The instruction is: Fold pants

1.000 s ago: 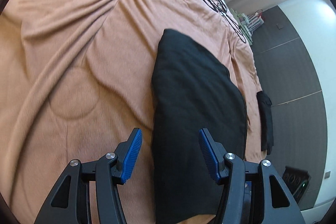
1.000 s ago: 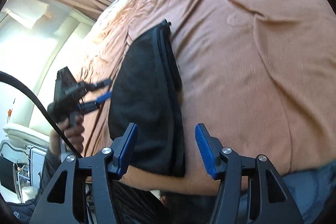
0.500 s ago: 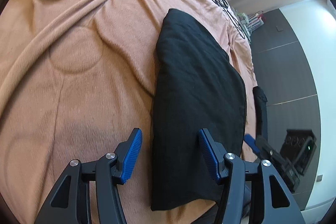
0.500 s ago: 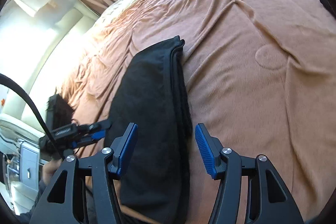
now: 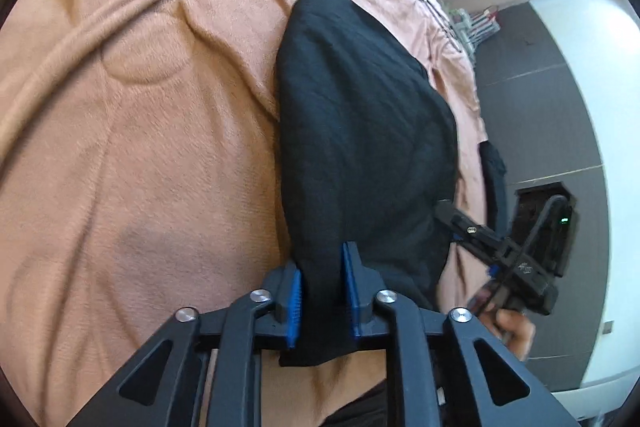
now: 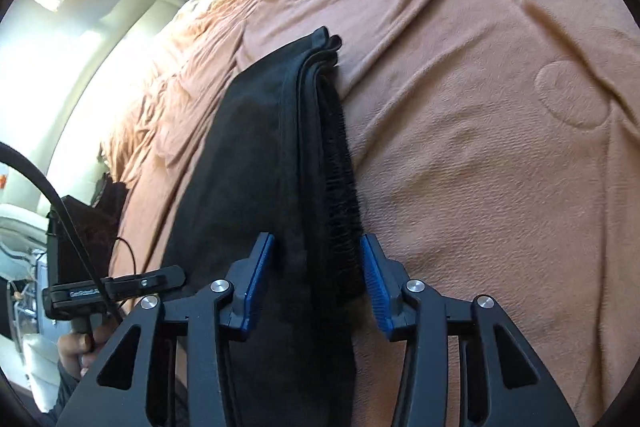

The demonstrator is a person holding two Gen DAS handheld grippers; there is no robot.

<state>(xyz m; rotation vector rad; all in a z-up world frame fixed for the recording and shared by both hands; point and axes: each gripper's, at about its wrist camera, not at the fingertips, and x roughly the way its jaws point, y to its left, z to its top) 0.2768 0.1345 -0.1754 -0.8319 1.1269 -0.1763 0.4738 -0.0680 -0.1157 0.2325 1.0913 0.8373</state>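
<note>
The black pants (image 5: 360,131) lie folded into a long, narrow stack on the tan blanket (image 5: 140,147), reaching from the near edge of the bed toward its middle. On the left, the left gripper (image 5: 320,291) was spread wide just short of the cloth 0.5 s ago; now its 2 blue pads (image 5: 294,303) are squeezed in on the near left corner of the pants, pinching a bunch of fabric. On the right, the right gripper (image 6: 316,287) has come forward over the near right edge, where the ribbed waistband (image 6: 340,207) shows beside the stacked layers. Its fingers have narrowed since then and now sit against both sides of the stack, though a firm clamp cannot be confirmed.
</note>
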